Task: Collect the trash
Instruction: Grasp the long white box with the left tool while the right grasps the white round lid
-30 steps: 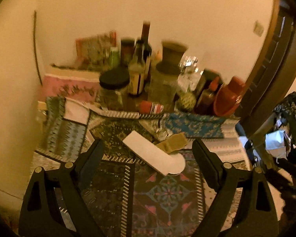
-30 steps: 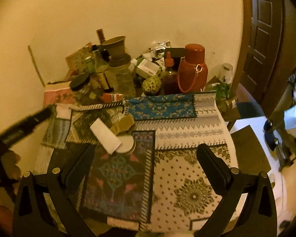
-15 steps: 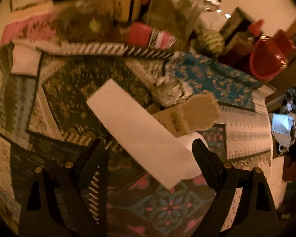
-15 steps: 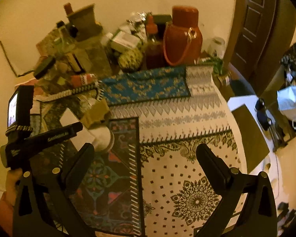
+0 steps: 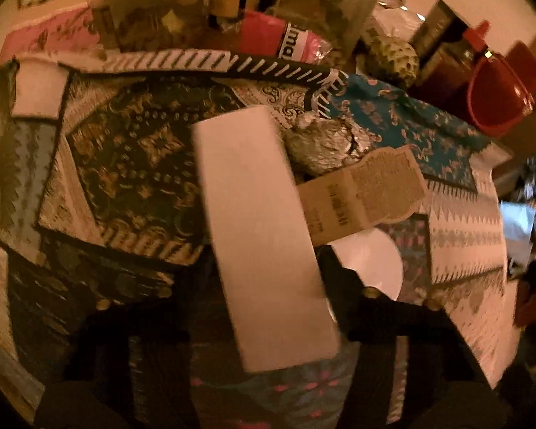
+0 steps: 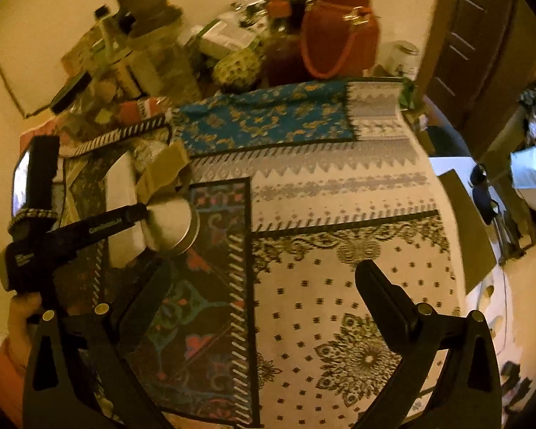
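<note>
My left gripper (image 5: 268, 279) has dropped from above the table right onto the trash pile, and its jaws are closing around the long white box (image 5: 261, 236), which lies between them; whether the pads already press on it I cannot tell. Just beside the box lie the brown cardboard sleeve (image 5: 361, 193), a crumpled foil wrapper (image 5: 321, 143) and a white round lid (image 5: 371, 261), all on the patterned tablecloth (image 5: 132, 164). In the right wrist view, my right gripper (image 6: 264, 286) hangs with its jaws wide apart and nothing between them, lower than a second ago. The first pickup looks under way.
</note>
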Action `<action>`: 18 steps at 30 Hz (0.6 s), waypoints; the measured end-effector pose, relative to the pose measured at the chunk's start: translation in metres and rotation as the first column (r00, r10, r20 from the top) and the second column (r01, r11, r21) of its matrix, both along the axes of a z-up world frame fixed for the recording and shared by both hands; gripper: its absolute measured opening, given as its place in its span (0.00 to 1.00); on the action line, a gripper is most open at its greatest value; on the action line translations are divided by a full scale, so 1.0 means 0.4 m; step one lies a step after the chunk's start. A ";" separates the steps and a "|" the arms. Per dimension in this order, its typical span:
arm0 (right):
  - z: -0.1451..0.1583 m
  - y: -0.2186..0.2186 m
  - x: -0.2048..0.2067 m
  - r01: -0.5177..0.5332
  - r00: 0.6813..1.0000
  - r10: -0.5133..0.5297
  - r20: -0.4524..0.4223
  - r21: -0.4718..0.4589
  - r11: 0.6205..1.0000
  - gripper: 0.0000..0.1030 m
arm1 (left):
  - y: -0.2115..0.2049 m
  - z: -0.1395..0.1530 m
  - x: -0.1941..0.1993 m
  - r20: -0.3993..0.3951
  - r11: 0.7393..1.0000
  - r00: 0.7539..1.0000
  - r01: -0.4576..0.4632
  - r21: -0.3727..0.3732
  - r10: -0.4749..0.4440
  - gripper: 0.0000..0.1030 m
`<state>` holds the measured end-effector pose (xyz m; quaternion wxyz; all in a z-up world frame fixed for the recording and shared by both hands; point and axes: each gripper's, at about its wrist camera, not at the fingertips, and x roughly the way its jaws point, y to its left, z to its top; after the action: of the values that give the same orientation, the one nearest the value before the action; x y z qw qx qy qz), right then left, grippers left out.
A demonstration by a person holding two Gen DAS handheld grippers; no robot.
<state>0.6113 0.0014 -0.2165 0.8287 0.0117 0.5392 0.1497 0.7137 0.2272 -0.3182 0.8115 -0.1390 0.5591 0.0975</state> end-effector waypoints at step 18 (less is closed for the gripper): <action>-0.131 0.279 0.103 -0.198 0.979 0.197 -0.048 -0.020 0.980 0.99 | 0.196 0.086 -0.125 0.105 0.999 0.994 0.005 0.053 -0.010 0.49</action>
<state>0.6525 0.1132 -0.2690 0.7973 -0.0486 0.5582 0.2245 0.6638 0.3058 -0.2839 0.8437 -0.1205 0.5132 0.1017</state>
